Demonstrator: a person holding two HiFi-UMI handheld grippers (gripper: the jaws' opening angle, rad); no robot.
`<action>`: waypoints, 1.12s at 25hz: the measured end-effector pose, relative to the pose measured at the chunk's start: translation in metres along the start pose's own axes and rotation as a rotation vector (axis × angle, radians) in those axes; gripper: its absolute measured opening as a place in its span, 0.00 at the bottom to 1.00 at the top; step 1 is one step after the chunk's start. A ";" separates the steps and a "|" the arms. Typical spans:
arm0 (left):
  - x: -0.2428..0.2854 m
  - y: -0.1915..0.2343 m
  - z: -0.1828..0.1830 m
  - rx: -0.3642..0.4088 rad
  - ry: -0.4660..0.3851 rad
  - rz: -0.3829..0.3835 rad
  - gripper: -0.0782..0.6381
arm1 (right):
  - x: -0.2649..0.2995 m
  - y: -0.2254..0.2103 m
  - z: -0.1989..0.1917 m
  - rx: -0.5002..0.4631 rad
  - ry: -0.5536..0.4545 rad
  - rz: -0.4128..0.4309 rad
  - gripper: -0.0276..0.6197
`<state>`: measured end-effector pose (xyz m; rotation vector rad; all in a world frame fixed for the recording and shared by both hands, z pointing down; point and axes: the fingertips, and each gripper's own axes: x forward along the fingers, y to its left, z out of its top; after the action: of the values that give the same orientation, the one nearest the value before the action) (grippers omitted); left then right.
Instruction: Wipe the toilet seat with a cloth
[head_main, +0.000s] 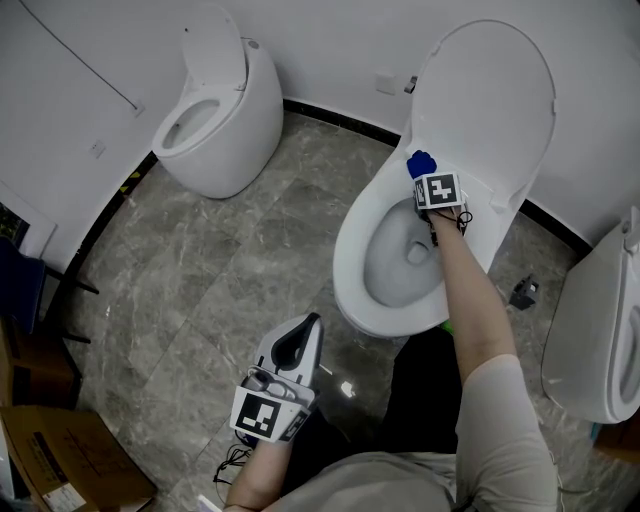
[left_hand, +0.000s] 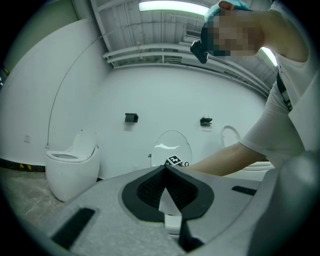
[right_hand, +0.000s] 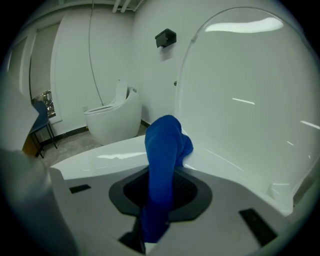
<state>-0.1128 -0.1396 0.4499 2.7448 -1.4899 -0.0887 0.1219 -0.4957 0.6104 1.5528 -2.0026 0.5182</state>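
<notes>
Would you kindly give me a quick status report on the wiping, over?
Right claw shut on blue cloth, at rear of toilet seat, beside raised lid. Left claw shut, empty, low over floor. Nothing in the way.

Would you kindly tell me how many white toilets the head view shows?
3. One white ceramic toilet is upper left by the wall; the middle toilet, lid raised, is central; a third toilet is cut off at the right edge. Others may be hidden.

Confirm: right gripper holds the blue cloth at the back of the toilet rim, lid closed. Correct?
Wrong on the lid: the head view shows it raised, not closed. The rest stands: the right gripper is shut on the cloth at the back of the rim.
</notes>
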 end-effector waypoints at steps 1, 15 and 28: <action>0.000 0.000 0.000 0.001 -0.003 -0.001 0.12 | 0.001 0.003 0.001 -0.007 0.000 0.001 0.16; -0.004 0.002 -0.005 -0.008 0.001 -0.012 0.12 | 0.007 0.032 0.004 -0.077 0.009 0.029 0.16; -0.012 0.007 -0.012 -0.012 0.014 0.002 0.12 | 0.004 0.064 0.001 -0.103 0.005 0.135 0.16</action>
<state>-0.1245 -0.1337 0.4630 2.7287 -1.4838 -0.0786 0.0589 -0.4828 0.6146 1.3609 -2.1063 0.4620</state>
